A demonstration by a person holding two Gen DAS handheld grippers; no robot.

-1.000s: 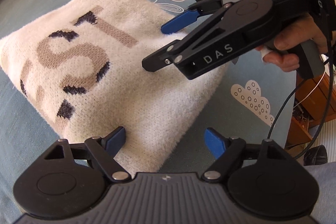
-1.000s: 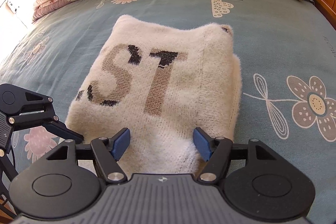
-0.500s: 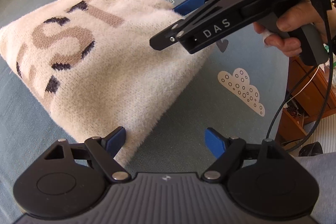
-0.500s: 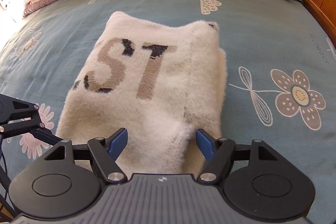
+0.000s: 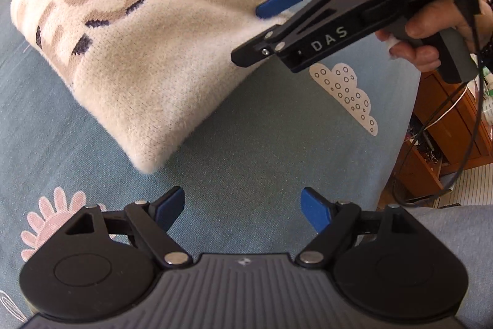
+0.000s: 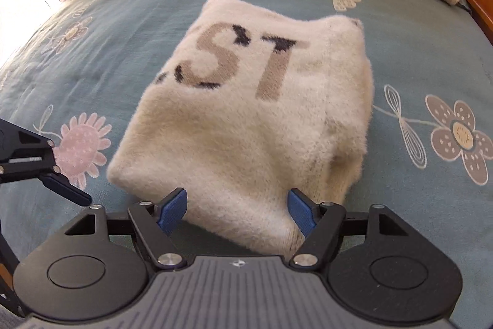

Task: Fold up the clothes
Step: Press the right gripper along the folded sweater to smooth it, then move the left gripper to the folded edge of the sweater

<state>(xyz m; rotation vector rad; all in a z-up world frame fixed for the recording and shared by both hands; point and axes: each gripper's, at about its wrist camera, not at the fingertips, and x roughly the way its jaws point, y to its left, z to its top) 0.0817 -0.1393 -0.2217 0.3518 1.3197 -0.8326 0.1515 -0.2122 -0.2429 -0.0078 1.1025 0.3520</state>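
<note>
Now the folded cream fuzzy sweater with tan and dark knitted letters point(image 5: 129, 51) lies on the blue-grey bedspread printed with flowers and clouds point(image 5: 277, 150), filling the upper left of the left wrist view and the centre of the right wrist view. At the bottom of its own view, the left gripper point(image 5: 242, 207) stands open over bare bedspread, its blue pads holding nothing. Nearer the sweater, the right gripper point(image 6: 236, 210) has just been narrowing its jaws (the sweater's near edge sits between the blue pads, which stand apart from it). A person's hand point(image 5: 431, 33) grips its handle at the upper right of the left wrist view.
</note>
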